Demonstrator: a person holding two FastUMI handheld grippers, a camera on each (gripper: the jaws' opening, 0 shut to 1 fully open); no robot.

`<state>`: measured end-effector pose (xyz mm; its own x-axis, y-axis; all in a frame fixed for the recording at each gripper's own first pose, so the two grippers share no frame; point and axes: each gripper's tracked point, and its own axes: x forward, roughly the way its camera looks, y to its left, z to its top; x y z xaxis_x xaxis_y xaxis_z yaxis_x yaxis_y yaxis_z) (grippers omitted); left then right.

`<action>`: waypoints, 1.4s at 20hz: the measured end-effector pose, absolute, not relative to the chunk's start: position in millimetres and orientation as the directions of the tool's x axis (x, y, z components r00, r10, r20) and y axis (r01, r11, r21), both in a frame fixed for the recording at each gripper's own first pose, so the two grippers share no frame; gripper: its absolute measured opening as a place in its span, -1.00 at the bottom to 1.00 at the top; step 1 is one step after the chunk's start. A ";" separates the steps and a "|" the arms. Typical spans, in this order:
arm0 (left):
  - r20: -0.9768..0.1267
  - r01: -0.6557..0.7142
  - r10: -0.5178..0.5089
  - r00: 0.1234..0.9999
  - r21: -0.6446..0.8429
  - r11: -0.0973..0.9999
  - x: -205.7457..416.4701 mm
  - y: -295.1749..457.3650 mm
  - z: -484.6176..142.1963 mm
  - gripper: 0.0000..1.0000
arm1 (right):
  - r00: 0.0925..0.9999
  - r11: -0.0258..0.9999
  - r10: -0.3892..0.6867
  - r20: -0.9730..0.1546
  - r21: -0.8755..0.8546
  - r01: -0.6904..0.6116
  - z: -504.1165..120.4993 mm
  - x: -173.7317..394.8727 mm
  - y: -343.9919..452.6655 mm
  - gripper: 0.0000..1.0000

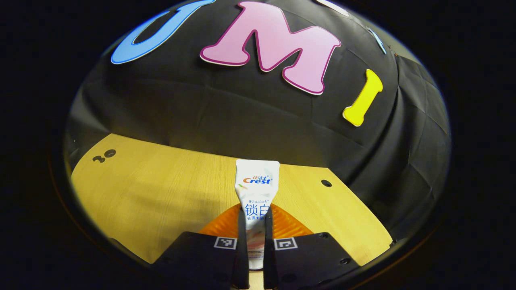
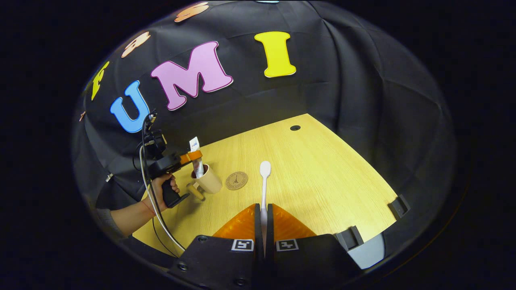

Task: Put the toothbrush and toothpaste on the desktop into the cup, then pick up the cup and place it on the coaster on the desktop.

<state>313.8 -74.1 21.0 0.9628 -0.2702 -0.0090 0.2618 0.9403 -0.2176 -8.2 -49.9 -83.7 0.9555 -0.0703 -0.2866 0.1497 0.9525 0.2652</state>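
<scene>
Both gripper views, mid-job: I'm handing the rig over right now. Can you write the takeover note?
Left gripper: shut on the toothpaste, which it holds upright with its lower end in the cup, as the right gripper view shows.
Right gripper: shut on the toothbrush, head pointing forward above the desktop.
Coaster: bare, just beside the cup.
Done: both items picked up.
Left: release the toothpaste, drop in the toothbrush, move the cup onto the coaster.

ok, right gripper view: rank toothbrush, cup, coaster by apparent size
1. toothbrush, longest, though nearest the camera, so unsure
2. cup
3. coaster, clearly smaller than the cup beside it
</scene>
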 end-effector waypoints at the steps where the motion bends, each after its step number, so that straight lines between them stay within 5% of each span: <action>1: -0.019 0.264 -0.275 0.961 -0.220 0.939 312.3 -74.0 18.0 -0.57 | 0.956 0.952 -0.074 -0.283 0.266 0.153 -82.5 -8.2 -49.7 -0.89; 7: -0.063 0.309 -0.324 0.944 -0.182 0.934 298.5 -82.3 0.2 -0.30 | 0.962 0.948 -0.073 -0.264 0.282 0.150 -78.8 -5.6 -38.8 -0.89; 8: -0.078 0.307 -0.324 0.943 -0.172 0.936 295.2 -81.9 -6.1 -0.40 | 0.963 0.947 -0.070 -0.261 0.286 0.146 -78.7 -4.4 -36.4 -0.89; 9: -0.094 0.307 -0.325 0.941 -0.166 0.937 290.3 -81.3 -10.1 -0.04 | 0.964 0.947 -0.064 -0.257 0.289 0.140 -77.8 -3.2 -32.9 -0.89; 10: -0.091 0.309 -0.326 0.941 -0.159 0.938 287.4 -81.2 -9.1 -0.14 | 0.966 0.948 -0.057 -0.253 0.290 0.132 -76.5 -2.8 -28.5 -0.89; 11: -0.083 0.316 -0.330 0.940 -0.150 0.937 282.0 -81.2 -5.0 0.15 | 0.967 0.948 -0.047 -0.250 0.293 0.122 -74.4 -0.9 -24.7 -0.89; 14: -0.050 0.311 -0.317 0.947 -0.102 0.945 262.0 -73.1 13.3 0.29 | 0.977 0.948 0.010 -0.211 0.312 0.057 -59.3 9.4 -6.8 -0.89; 15: -0.042 0.300 -0.304 0.952 -0.078 0.951 252.9 -67.3 20.3 0.53 | 0.981 0.947 0.035 -0.191 0.319 0.028 -50.9 15.5 0.4 -0.90; 16: -0.031 0.293 -0.295 0.955 -0.057 0.954 241.1 -62.6 27.0 0.38 | 0.983 0.946 0.063 -0.170 0.324 -0.005 -45.0 23.5 7.9 -0.89; 21: -0.007 0.281 -0.281 0.960 -0.015 0.960 176.4 -42.2 40.5 0.42 | 0.978 0.920 0.197 -0.067 0.358 -0.160 -2.6 75.9 46.7 -0.89; 28: -0.181 0.249 -0.272 0.945 -0.137 0.959 80.0 -15.3 -37.4 0.42 | 0.960 0.866 0.279 0.040 0.422 -0.269 25.2 169.2 89.5 -0.89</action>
<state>80.0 -15.3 -37.4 0.9451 -0.2719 -0.1814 0.2495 0.9586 -0.1373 169.2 89.5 25.2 0.9595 0.2788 0.0398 -0.2690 0.8657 0.4222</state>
